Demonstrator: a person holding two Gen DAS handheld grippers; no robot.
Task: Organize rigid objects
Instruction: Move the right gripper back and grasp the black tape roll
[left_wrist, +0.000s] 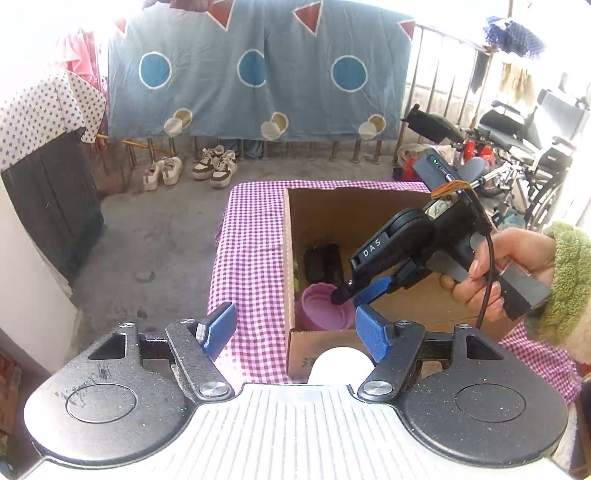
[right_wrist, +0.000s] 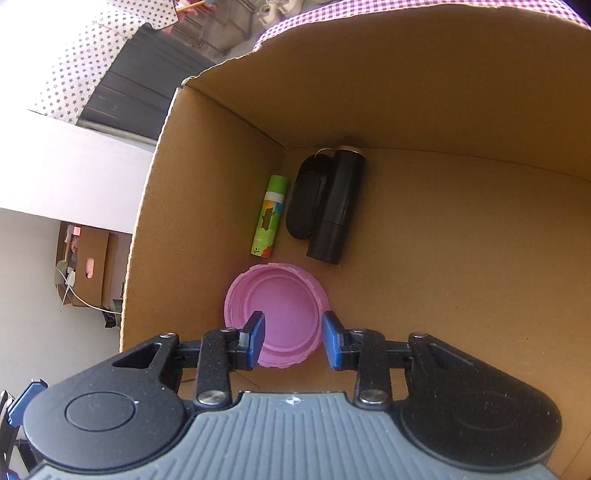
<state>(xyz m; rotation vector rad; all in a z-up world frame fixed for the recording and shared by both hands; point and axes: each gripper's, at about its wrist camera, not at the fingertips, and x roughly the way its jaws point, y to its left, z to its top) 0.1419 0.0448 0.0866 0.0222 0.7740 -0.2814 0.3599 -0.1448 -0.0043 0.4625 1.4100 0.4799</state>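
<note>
Four rigid items lie in the cardboard box (right_wrist: 406, 92), all toward its left wall.

- One pink lid (right_wrist: 277, 314), open side up, on the box floor at the near left. The right gripper (right_wrist: 293, 338) is inside the box directly over it, blue pads spread to either side of the lid and not visibly pinching it. From the left wrist view the same lid (left_wrist: 325, 306) shows under the right gripper's (left_wrist: 352, 295) tips.
- One green glue stick (right_wrist: 269, 216), lying flat just beside the left wall, beyond the lid.
- One black oval case (right_wrist: 304, 199), right of the glue stick, with a metal ring at its far end.
- One black cylinder (right_wrist: 338, 206), touching the case on its right side.

One white round object (left_wrist: 341, 363) sits outside the box against its near wall, on the pink checked tablecloth (left_wrist: 251, 240). The left gripper (left_wrist: 295, 328) hovers above it, jaws wide apart and holding nothing.

Step in hand, as judged: placing the lid in the box, either just let go or about to be. The next move calls for lifting the right gripper straight up clear of the box walls, then closing the left gripper on the white object, which looks the one item not yet boxed.
</note>
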